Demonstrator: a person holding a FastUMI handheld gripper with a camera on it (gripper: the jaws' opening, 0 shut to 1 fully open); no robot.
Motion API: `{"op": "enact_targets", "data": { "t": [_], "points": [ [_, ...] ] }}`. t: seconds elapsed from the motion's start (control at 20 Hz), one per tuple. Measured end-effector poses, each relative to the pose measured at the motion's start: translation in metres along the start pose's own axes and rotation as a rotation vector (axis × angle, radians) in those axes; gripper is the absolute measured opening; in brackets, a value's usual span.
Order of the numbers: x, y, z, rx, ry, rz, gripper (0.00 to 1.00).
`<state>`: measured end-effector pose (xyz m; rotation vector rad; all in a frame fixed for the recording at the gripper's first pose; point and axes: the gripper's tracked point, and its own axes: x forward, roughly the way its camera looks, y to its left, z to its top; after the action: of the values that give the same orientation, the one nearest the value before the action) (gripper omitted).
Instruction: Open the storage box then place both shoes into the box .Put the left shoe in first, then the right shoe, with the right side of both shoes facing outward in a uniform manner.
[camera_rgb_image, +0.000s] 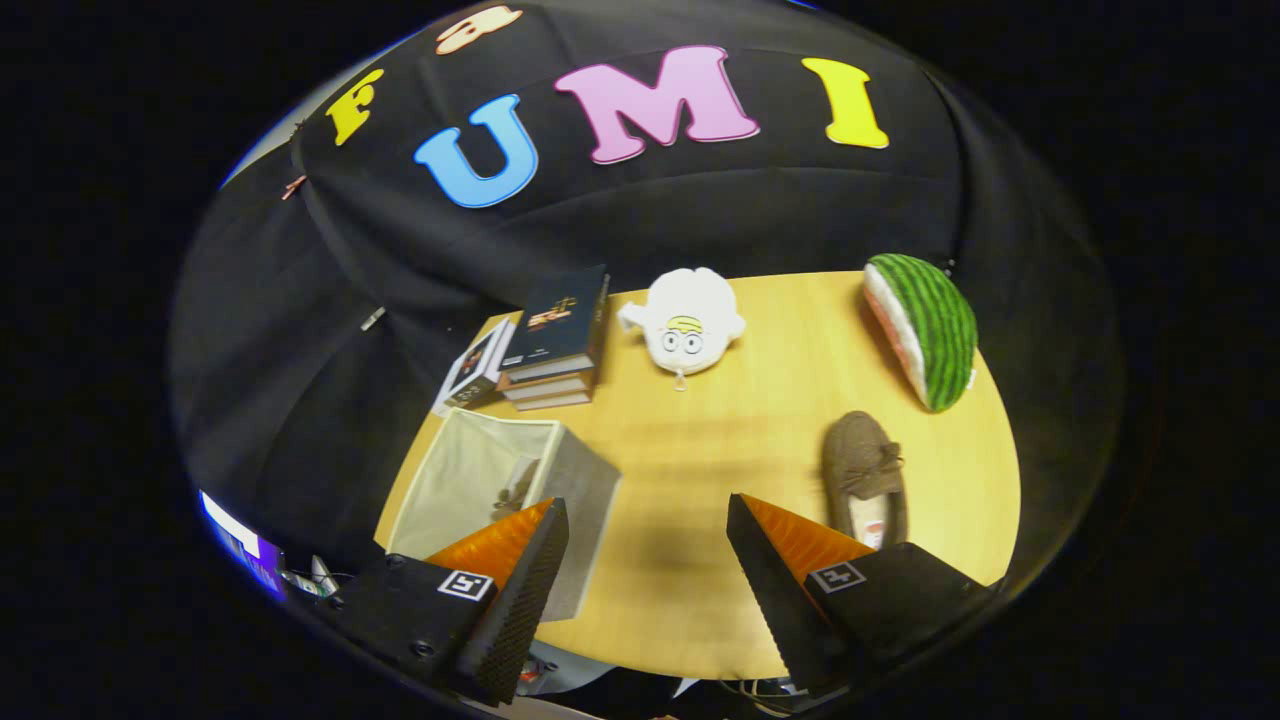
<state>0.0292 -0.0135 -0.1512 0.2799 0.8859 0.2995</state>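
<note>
Count of things on the table (720, 440)

One storage box (480, 480), one brown shoe (860, 465), one book stack (555, 345), one plush toy (688, 320), one watermelon cushion (925, 325).

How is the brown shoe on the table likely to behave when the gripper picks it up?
The brown shoe looks like soft knit fabric, so it probably squashes and flops somewhat when pinched. It seems light for its size. Lying flat on its sole, it is unlikely to roll. The gripper is open, with nothing between its fingers.
</note>
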Motion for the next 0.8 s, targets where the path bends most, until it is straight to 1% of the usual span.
{"op": "enact_targets", "data": {
  "t": [0.15, 0.25, 0.45, 0.65, 0.8],
  "points": [
    [-0.001, -0.054, -0.007, 0.008, 0.026, -0.063, 0.99],
    [0.001, -0.082, -0.010, 0.008, 0.041, -0.079, 0.99],
    [0.016, -0.148, -0.022, -0.053, 0.084, -0.144, 0.99],
    [0.054, -0.189, -0.043, -0.099, 0.143, -0.175, 0.99],
    [0.066, -0.216, -0.061, -0.123, 0.201, -0.202, 0.99]
  ]
}}
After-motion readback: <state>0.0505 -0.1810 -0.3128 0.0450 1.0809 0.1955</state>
